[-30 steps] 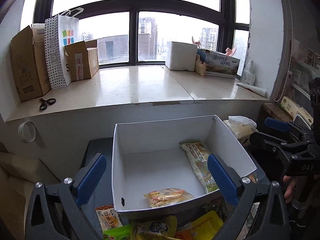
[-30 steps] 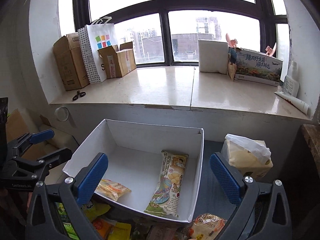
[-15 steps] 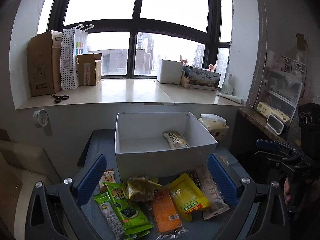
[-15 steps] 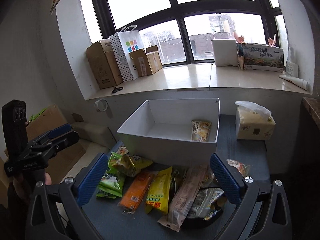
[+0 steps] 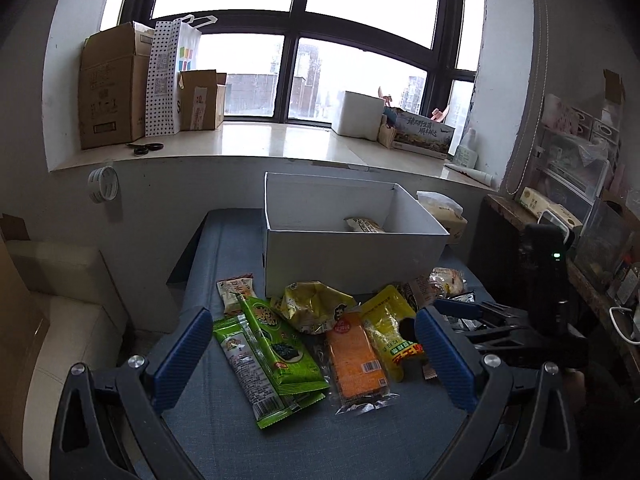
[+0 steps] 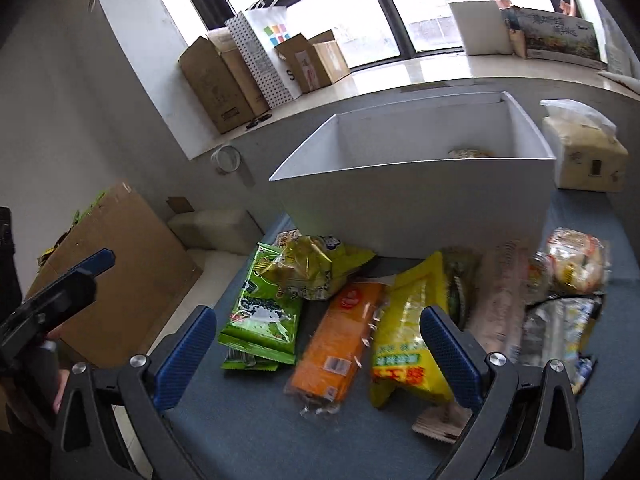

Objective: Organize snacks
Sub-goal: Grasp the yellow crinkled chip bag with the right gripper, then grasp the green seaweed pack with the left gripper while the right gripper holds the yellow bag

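Two tools spread wide over the snack pile, nothing held

Both tools hang above the blue desk (image 5: 360, 432) with fingers far apart and nothing between them. Left tool (image 5: 316, 356) sits over the near part of the pile; right tool (image 6: 316, 356) tilts down toward it from the right side.

Edges and room: white box (image 5: 352, 260) stands at the far end of the desk, top open, its front wall touching the back of the pile. Bare blue desk lies in front of the packets, nearest the tools. Left desk edge drops off to a beige cushion (image 5: 68, 280); the right side is crowded by a dark shelf unit (image 5: 568, 248).

Snacks: green seaweed packs (image 5: 268, 344) lie leftmost, a yellow-green crumpled bag (image 5: 316, 308) behind them against the box, an orange packet (image 5: 358, 356) in the middle, a yellow packet (image 5: 394, 332) just right of it. One packet (image 5: 366, 225) lies inside the box at the far right.

View differences: the right wrist view alone shows the pale long packet (image 6: 500, 300), a clear-wrapped bun (image 6: 576, 260) and the tissue pack (image 6: 588, 156) beside the box. The left wrist view shows the right tool (image 5: 472, 316) from the side, low at the pile's right edge; the right wrist view shows the left tool (image 6: 60, 284) off the desk's left edge, a hand (image 6: 60, 384) partly visible under it.
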`<state>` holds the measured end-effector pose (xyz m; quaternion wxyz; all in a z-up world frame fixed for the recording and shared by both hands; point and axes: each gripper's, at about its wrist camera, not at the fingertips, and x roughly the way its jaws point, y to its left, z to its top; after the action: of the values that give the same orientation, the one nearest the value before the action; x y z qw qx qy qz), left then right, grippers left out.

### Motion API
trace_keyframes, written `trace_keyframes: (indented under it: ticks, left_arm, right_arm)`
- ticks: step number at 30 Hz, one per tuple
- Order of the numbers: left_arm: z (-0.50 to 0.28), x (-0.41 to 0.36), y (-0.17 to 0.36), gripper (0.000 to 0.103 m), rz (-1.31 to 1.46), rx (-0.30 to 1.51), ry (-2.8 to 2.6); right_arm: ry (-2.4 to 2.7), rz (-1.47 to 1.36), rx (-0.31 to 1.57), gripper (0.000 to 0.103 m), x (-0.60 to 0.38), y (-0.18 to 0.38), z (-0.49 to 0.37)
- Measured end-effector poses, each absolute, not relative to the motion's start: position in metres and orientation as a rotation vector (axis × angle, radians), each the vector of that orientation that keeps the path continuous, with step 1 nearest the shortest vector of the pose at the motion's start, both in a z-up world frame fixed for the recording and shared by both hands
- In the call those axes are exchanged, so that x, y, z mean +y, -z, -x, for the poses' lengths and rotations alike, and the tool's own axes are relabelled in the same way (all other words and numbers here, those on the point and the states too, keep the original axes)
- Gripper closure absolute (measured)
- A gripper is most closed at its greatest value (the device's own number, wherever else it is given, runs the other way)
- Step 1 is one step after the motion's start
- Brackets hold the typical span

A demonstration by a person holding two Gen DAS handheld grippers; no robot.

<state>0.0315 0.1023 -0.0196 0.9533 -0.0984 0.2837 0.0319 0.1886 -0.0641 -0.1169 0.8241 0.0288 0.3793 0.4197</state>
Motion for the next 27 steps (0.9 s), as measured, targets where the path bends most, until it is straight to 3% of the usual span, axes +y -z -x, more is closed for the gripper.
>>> trace_keyframes:
  ticks: [13, 15, 17, 19, 20, 27]
  left_arm:
    - [-0.025, 0.127, 0.036, 0.0, 0.26, 0.593, -0.069]
    - [-0.027, 0.128, 0.04, 0.0, 0.252, 0.601, -0.073]
    - [-0.028, 0.128, 0.042, 0.0, 0.252, 0.605, -0.075]
    - [-0.028, 0.129, 0.044, 0.0, 0.258, 0.604, -0.07]
    - [-0.028, 0.13, 0.047, 0.0, 0.262, 0.608, -0.07]
    - [-0.04, 0.135, 0.062, 0.0, 0.297, 0.661, -0.086]
  right_arm:
    - [-0.652, 0.091, 0.891, 0.0, 0.069, 0.167, -0.224]
    - [-0.563, 0.165, 0.89, 0.013, 0.077, 0.174, -0.224]
    - [-0.547, 0.166, 0.914, 0.016, 0.079, 0.181, -0.227]
    - [-0.577, 0.123, 0.917, 0.033, 0.071, 0.182, -0.228]
    - [-0.589, 0.125, 0.909, 0.036, 0.067, 0.181, -0.227]
    - [-0.687, 0.037, 0.888, 0.041, 0.028, 0.161, -0.22]
